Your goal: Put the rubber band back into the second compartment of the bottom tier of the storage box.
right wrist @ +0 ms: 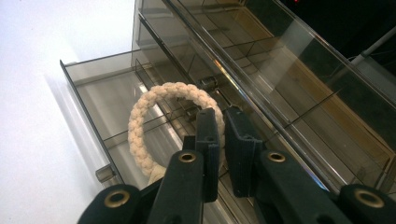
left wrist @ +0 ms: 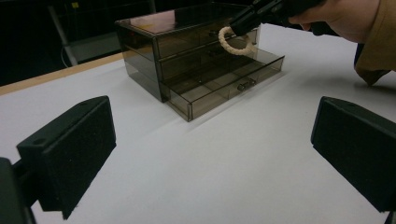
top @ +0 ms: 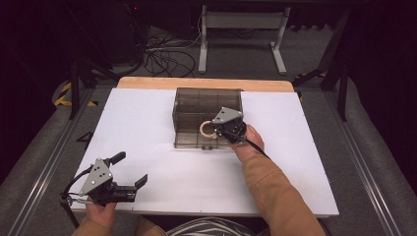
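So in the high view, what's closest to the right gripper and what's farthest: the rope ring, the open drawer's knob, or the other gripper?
1. Rope ring: pinched in the right gripper, over the open drawer.
2. Drawer knob: just below, at the drawer's front edge.
3. Left gripper: far off, near the table's bottom-left corner.

Our right gripper reaches forward over the middle of the table, forearm stretched out in a tan sleeve, hand wrapped around its body. Its jaws are pinched together, a narrow gap between the pads. Our left gripper sits at the near left edge, held low in our left hand, jaws spread wide.
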{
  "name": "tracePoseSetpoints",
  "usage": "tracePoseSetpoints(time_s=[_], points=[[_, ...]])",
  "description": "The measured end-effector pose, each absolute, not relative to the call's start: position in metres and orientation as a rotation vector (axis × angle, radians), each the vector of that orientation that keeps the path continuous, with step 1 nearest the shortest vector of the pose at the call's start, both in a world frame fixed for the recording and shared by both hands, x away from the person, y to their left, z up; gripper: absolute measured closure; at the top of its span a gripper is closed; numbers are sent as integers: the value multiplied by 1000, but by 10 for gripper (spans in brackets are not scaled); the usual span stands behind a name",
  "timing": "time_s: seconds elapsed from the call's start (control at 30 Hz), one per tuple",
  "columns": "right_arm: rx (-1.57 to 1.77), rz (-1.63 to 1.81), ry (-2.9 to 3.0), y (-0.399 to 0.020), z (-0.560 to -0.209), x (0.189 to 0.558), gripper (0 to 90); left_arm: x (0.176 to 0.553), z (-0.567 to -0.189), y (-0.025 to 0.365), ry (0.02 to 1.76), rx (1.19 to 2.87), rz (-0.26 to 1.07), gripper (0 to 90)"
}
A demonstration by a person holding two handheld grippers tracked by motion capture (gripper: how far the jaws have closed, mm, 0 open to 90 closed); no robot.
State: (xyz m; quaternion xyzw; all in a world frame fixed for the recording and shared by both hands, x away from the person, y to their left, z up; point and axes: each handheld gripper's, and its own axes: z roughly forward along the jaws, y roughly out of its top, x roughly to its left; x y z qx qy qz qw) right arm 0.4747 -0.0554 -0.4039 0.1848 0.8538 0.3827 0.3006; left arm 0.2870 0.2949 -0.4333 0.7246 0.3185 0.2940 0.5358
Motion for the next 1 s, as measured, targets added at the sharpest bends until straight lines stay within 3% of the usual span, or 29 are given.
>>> tracePoseSetpoints(time_s=[1.0], points=[[396, 886, 2313, -42, -426, 473, 844, 287, -433, 295, 759, 1724, 697, 6]])
